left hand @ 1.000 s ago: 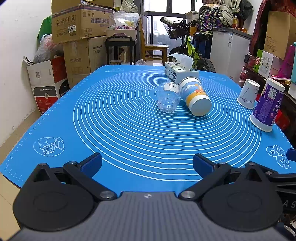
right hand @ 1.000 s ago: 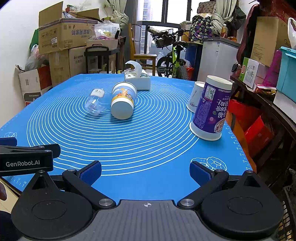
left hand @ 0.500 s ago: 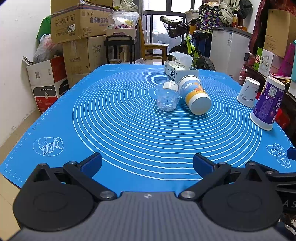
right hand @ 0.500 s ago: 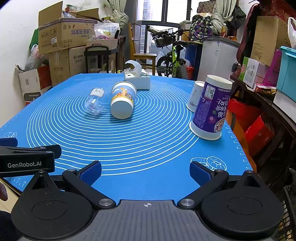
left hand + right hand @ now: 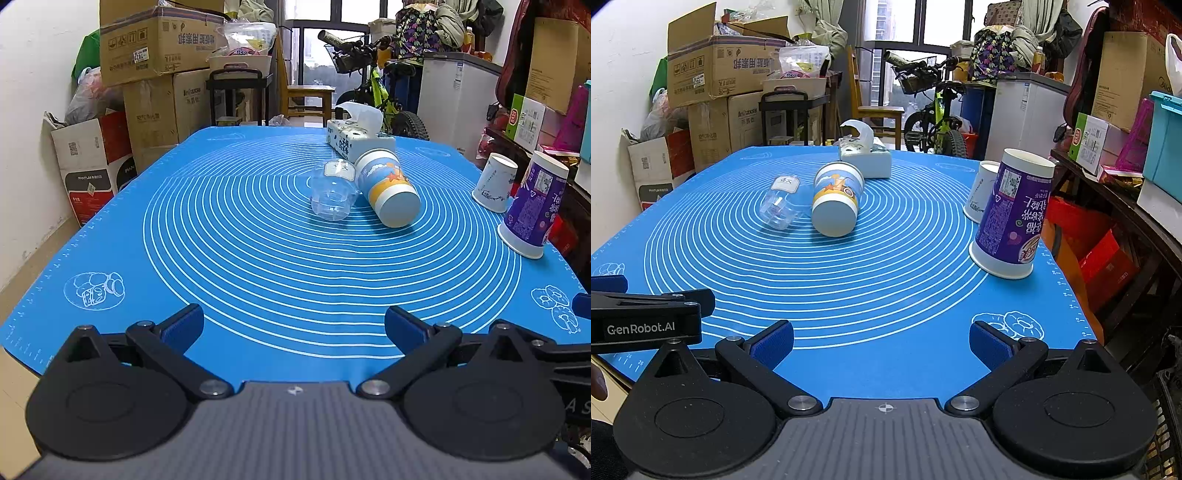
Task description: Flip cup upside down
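Observation:
A clear plastic cup [image 5: 332, 194] lies on its side on the blue mat [image 5: 258, 266], touching a blue, white and yellow paper cup [image 5: 388, 192] that also lies on its side. Both also show in the right wrist view: the clear cup [image 5: 781, 206] and the paper cup [image 5: 836, 205]. A purple cup [image 5: 1012, 214] and a small white cup [image 5: 980, 192] stand upside down at the mat's right edge. My left gripper [image 5: 294, 325] is open and empty at the near edge. My right gripper [image 5: 881, 341] is open and empty, to the right of the left one.
A tissue box [image 5: 356, 138] sits at the far end of the mat. Cardboard boxes [image 5: 155, 48] stack by the left wall. A bicycle [image 5: 934, 114], a chair and a white cabinet stand behind the table. Shelves with boxes run along the right.
The left wrist view has shifted very slightly. Nothing on the mat has moved and both grippers stay open.

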A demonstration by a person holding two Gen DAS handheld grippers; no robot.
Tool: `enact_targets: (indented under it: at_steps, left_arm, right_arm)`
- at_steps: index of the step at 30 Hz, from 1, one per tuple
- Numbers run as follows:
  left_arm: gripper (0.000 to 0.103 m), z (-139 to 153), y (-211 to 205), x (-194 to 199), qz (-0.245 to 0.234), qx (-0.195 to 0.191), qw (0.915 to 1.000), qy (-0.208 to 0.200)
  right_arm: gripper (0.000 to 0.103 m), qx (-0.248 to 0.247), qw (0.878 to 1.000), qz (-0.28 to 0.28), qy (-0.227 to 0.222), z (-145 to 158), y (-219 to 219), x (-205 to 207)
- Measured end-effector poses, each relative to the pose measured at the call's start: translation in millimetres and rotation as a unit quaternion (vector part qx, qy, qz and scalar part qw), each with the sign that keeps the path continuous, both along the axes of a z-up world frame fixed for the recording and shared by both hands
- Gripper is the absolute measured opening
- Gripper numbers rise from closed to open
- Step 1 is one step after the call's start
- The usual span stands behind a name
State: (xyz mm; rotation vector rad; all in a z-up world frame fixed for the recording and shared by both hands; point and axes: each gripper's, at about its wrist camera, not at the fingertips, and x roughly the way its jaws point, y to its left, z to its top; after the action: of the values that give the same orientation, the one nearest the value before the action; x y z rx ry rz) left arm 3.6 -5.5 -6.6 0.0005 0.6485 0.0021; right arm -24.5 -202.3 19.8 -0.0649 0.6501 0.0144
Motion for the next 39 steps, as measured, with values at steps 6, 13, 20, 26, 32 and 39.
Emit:
enact_targets:
  at_steps: [6, 13, 20, 26, 32, 39]
  left_arm:
    - [0.103, -0.6, 0.0, 0.6, 0.002, -0.002, 1.0000, 0.002]
    - [0.103, -0.6, 0.7, 0.7, 0.003, -0.004, 1.0000, 0.003]
    - [0.103, -0.6, 0.9, 1.0, 0.003, -0.003, 1.0000, 0.004]
    - [0.103, -0.6, 1.3, 1.1, 0.003, -0.002, 1.0000, 0.005]
    - [0.103, -0.8, 1.3, 1.0, 0.003, -0.003, 1.0000, 0.005]
    - [0.103, 1.1, 0.9, -0.3, 0.000, -0.003, 1.0000, -0.005]
  right_arm:
    - [0.101, 0.001, 1.000, 0.000, 0.000, 0.3, -0.2, 0.0]
    - [0.101, 0.000, 1.000, 0.000, 0.001, -0.6, -0.1, 0.5]
    - [0.101, 0.000, 1.000, 0.000, 0.001, -0.4, -0.1, 0.5]
    - [0.101, 0.000, 1.000, 0.000, 0.002, -0.6, 0.0, 0.6]
    - [0.101, 0.003, 1.000, 0.000, 0.007, -3.2, -1.3, 3.1]
    - [0.101, 0.011, 1.000, 0.004, 0.012, 4.0, -3.5, 5.4]
